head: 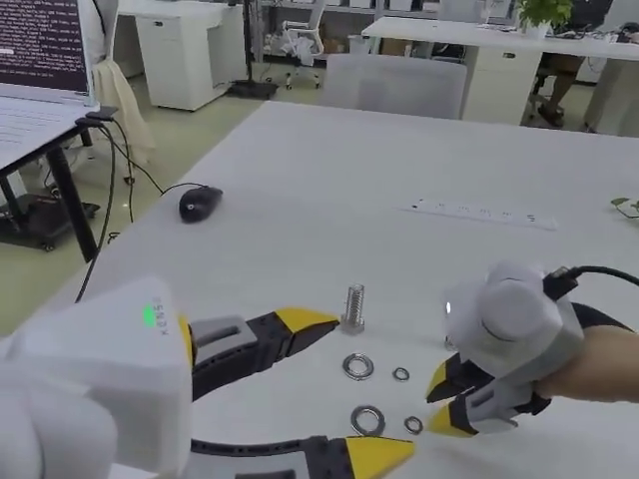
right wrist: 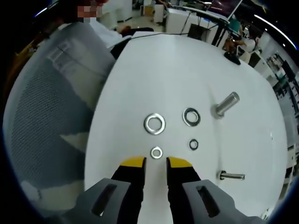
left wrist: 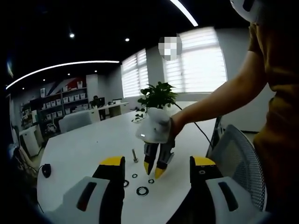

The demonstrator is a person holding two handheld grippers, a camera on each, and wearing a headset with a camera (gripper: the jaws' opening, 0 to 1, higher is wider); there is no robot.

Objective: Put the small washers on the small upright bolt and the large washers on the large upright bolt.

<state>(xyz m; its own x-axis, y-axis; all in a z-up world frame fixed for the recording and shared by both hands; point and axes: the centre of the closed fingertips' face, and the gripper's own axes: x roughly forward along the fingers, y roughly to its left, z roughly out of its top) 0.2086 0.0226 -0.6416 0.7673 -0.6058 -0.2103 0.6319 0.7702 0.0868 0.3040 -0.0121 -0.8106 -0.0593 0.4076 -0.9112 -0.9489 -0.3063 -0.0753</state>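
Nearest in the head view, the left tool (head: 371,386) reaches in from the lower left, its yellow-tipped jaws spread wide and clamped on nothing. Four washers lie flat on the white tabletop (head: 300,200) around the span of those jaws. The near large washer (head: 367,420) has the near small washer (head: 413,425) just to its right. A little farther on, the far large washer (head: 357,366) has the far small washer (head: 400,374) to its right. All four are apart from the bolts.

The right tool (head: 437,404), held in a hand (head: 599,364), comes in from the right with its tips pointing at the washers. Its jaws stand slightly apart and hold nothing. In the right gripper view the near small washer sits just beyond the gap between the tips, close to them; whether it touches them cannot be told.

Beyond the washers the large bolt (head: 353,307) stands upright, just beside the tip of the left tool's farther jaw. The small bolt (right wrist: 231,176) stands near the right tool, off to its far side.

Farther back on the tabletop lie a white power strip (head: 484,213) and, well to the left, a dark mouse (head: 200,204). A grey chair back (head: 394,85) rises at the far edge
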